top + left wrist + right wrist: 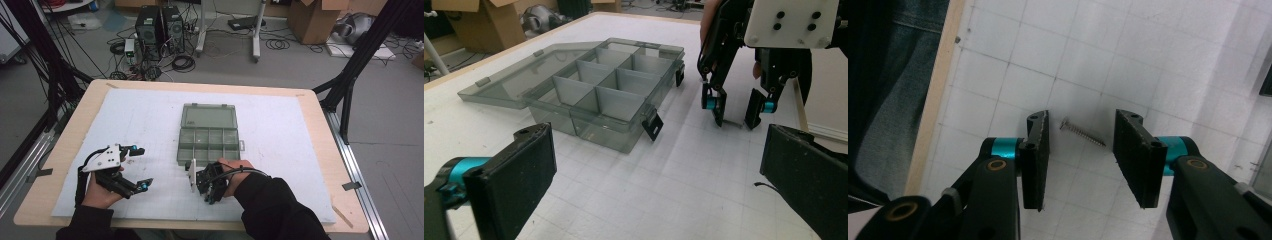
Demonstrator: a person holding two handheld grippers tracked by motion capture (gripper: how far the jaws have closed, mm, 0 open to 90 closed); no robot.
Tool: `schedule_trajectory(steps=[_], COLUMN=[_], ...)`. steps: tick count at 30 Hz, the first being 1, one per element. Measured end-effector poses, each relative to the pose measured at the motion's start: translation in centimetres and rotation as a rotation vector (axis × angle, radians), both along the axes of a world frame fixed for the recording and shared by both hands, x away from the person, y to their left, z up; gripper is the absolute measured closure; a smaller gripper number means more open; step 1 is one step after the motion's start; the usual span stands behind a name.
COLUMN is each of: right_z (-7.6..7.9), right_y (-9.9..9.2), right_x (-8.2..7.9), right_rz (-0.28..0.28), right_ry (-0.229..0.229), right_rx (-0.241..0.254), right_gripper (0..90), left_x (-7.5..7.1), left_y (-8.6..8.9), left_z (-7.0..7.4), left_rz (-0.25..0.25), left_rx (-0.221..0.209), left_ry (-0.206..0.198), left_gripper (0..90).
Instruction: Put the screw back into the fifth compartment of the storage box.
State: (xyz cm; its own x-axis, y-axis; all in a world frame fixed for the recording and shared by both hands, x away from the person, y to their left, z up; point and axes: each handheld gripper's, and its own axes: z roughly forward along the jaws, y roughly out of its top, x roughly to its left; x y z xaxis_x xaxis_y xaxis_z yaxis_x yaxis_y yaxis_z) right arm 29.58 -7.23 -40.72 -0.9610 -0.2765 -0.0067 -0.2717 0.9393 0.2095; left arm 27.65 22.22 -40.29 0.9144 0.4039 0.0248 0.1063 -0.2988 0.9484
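Black pads of the right claw (1080,150) stand apart on either side of a small screw (1082,133), not yet touching it. It lies on the white gridded mat (280,150) near the desk's (320,120) front edge. Just beyond sits an open compartment box (207,139). Left claw (141,167) hovers spread wide. Behind, computers (160,30), cables and cardboard boxes (320,17) crowd the grey floor.

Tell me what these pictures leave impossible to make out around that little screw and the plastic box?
- Screw: too small to find in the high view, under the right gripper.
- Compartment box: near compartments' floors hidden by dividers in the left gripper view.
- Left gripper: its body is cut off by the bottom edge there.
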Motion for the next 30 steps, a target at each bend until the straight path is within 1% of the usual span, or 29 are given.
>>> schedule_trajectory(steps=[1,2,4,12,15,17,18,19,30], right_z=[0.02,0.02,0.04,0.07,0.08,0.07,0.05,0.10,0.06], right_y=[-0.03,-0.03,-0.05,-0.03,-0.02,-0.01,0.03,-0.01,0.12], right_x=[0.00,0.08,0.06,0.11,0.03,0.04,0.12,0.02,0.05], right_rz=[-0.014,-0.007,-0.019,-0.020,-0.022,-0.021,-0.010,-0.023,-0.041], right_ry=[0.006,0.004,0.007,0.001,0.000,-0.001,-0.006,-0.002,-0.002], right_rx=[-0.005,0.000,-0.005,-0.002,-0.005,-0.004,0.003,-0.007,-0.007], right_gripper=[59.0,59.4,61.0,65.7,69.1,69.8,70.4,70.7,74.9], left_x=[0.00,0.01,0.03,0.02,0.01,0.02,0.02,0.01,0.00], left_y=[-0.01,-0.02,-0.03,-0.04,-0.06,-0.06,-0.06,-0.06,-0.16], left_z=[0.00,-0.01,-0.02,0.00,0.00,0.00,0.00,-0.01,-0.01], left_rz=[0.001,-0.001,-0.002,-0.002,-0.002,-0.002,-0.003,-0.002,-0.004], left_rx=[0.000,0.000,0.002,0.003,0.003,0.003,0.004,0.005,0.004], left_ry=[0.000,-0.001,-0.002,-0.002,-0.003,-0.002,-0.002,-0.002,-0.001], left_gripper=[1.8,1.8,1.8,1.9,1.8,1.8,1.8,1.8,1.8])
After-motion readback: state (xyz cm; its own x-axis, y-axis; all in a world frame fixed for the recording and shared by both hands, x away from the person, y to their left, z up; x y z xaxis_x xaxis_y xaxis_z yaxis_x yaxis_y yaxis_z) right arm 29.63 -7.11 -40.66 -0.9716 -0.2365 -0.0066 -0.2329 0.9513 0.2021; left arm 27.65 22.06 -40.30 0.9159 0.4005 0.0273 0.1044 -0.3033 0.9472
